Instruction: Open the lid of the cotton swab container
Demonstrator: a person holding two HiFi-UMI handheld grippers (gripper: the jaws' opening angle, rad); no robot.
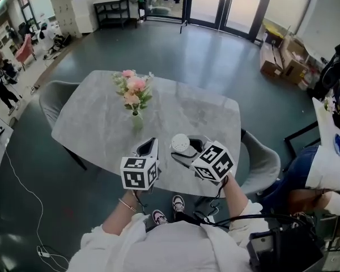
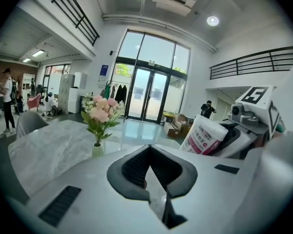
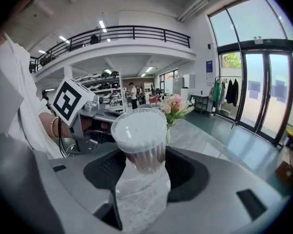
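The cotton swab container (image 1: 180,143) is a clear round tub with a white lid, held above the near edge of the grey marble table (image 1: 96,123). My right gripper (image 1: 188,147) is shut on its body. In the right gripper view the container (image 3: 139,140) fills the gap between the jaws, lid end toward the camera. My left gripper (image 1: 149,146) hovers just left of it, shut and empty. In the left gripper view the jaws (image 2: 149,152) meet with nothing between them, and the container (image 2: 205,136) shows its pink label to the right.
A small vase of pink flowers (image 1: 134,95) stands mid-table beyond the grippers. Grey chairs sit at the table's left (image 1: 54,98) and right (image 1: 263,163). Another person's arm (image 1: 323,197) is at the right edge. Cardboard boxes (image 1: 280,58) lie by the glass doors.
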